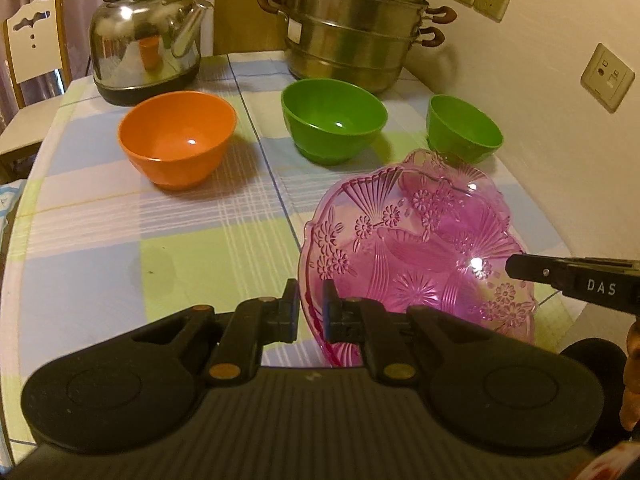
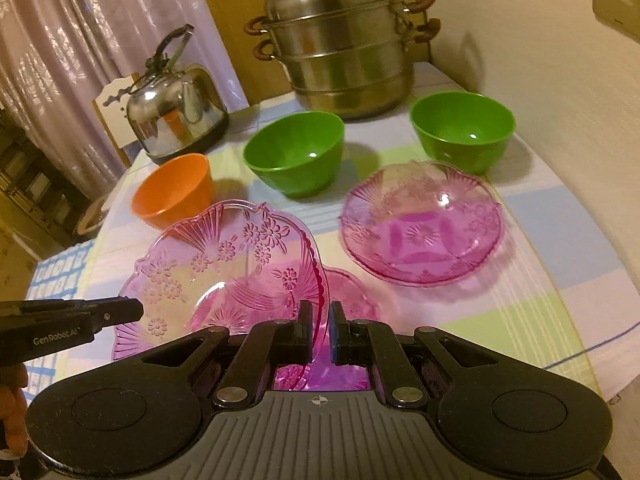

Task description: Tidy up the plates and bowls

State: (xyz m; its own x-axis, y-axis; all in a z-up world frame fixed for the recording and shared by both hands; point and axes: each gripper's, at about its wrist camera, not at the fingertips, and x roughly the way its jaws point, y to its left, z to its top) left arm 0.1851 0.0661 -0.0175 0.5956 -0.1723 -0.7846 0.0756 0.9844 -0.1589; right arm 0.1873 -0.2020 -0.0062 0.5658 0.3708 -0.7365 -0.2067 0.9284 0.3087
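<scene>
Checked tablecloth (image 2: 520, 320) fills my view as both grippers, left gripper (image 1: 311, 304) and right gripper (image 2: 321, 326), clamp one pink plate's (image 2: 224, 272) opposite rims, mid-carry; next I judge: stack it onto the second pink plate (image 2: 420, 224) far right.

I see a pink dish (image 2: 224, 264) of clear, glossy moulded plastic or glass, its surface embossed with flowers and ribs; a second pink dish (image 2: 422, 220) looks the same. The orange bowl (image 1: 178, 144) and both green bowls (image 1: 334, 120) (image 1: 464, 128) are smooth, shiny plastic. The kettle (image 1: 146, 48) and steamer pot (image 1: 356, 28) are polished metal. A checked cloth covers the desk (image 1: 120, 220). My tools (image 1: 311, 312) (image 2: 321, 334) are matt black plastic.
</scene>
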